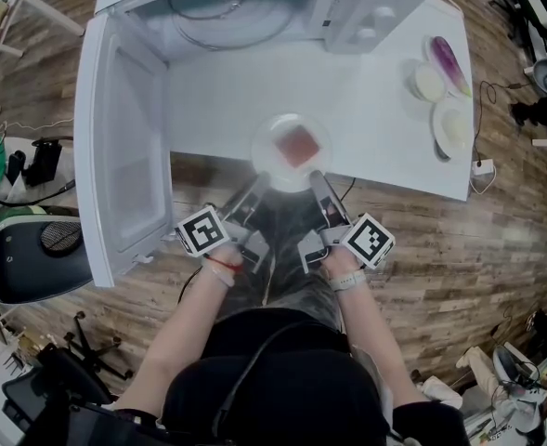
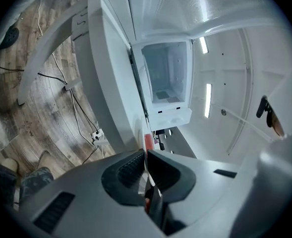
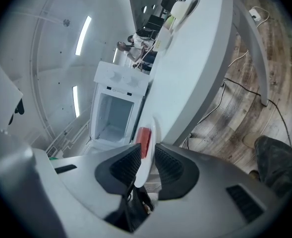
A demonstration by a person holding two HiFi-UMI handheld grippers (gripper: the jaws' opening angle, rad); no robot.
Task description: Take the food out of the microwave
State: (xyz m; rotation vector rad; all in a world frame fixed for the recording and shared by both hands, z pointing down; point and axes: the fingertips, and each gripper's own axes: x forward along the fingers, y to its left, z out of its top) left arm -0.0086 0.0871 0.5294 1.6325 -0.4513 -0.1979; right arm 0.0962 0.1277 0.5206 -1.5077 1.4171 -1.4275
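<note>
A white plate (image 1: 275,161) with a flat red piece of food (image 1: 297,145) hangs over the near edge of the white table (image 1: 366,147), in front of the open microwave (image 1: 236,7). My left gripper (image 1: 262,184) is shut on the plate's near left rim. My right gripper (image 1: 316,178) is shut on its near right rim. In the left gripper view the plate (image 2: 146,168) shows edge-on between the pads of the left gripper (image 2: 146,156), with the food (image 2: 148,142) beyond. The right gripper view has the plate (image 3: 146,155) in the right gripper (image 3: 146,152), and the food (image 3: 143,140) just past it.
The microwave door (image 1: 115,147) stands swung out to the left, reaching past the table's near edge. At the table's right end lie two plates with pale food (image 1: 429,82) (image 1: 454,124) and a purple item (image 1: 449,61). A black chair (image 1: 32,258) stands at the left on the wood floor.
</note>
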